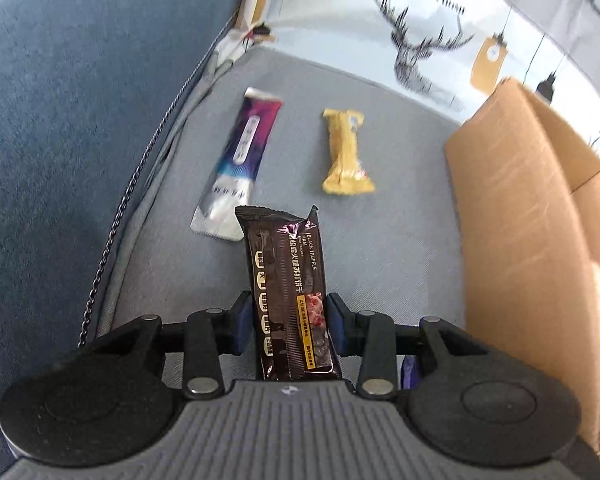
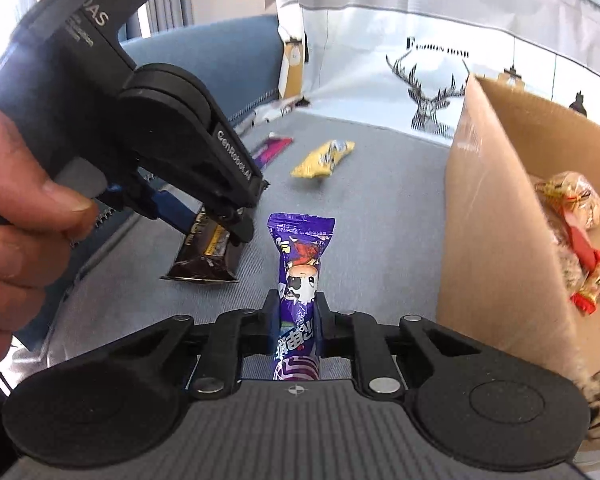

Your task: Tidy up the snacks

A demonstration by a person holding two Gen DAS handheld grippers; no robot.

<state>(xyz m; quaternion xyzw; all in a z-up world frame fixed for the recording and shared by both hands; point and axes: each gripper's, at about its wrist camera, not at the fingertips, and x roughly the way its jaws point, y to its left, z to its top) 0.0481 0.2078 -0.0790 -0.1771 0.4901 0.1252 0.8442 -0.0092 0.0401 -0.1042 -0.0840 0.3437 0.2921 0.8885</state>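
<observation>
My left gripper (image 1: 291, 316) is shut on a dark brown black-truffle cracker packet (image 1: 286, 272), held above the grey sofa seat (image 1: 380, 248). It shows from the side in the right wrist view (image 2: 224, 220), with the brown packet (image 2: 204, 256) hanging from it. My right gripper (image 2: 298, 316) is shut on a purple candy packet (image 2: 300, 272), held upright. A long purple-and-white sachet (image 1: 240, 156) and a yellow snack packet (image 1: 346, 152) lie on the seat ahead; the yellow packet also shows in the right wrist view (image 2: 324, 158). An open cardboard box (image 2: 496, 220) stands to the right.
The box holds several red and clear-wrapped snacks (image 2: 584, 248); its flap (image 1: 516, 216) shows at the right of the left wrist view. A blue sofa armrest (image 1: 80, 100) rises on the left. A white deer-print cloth (image 1: 420, 40) covers the sofa back.
</observation>
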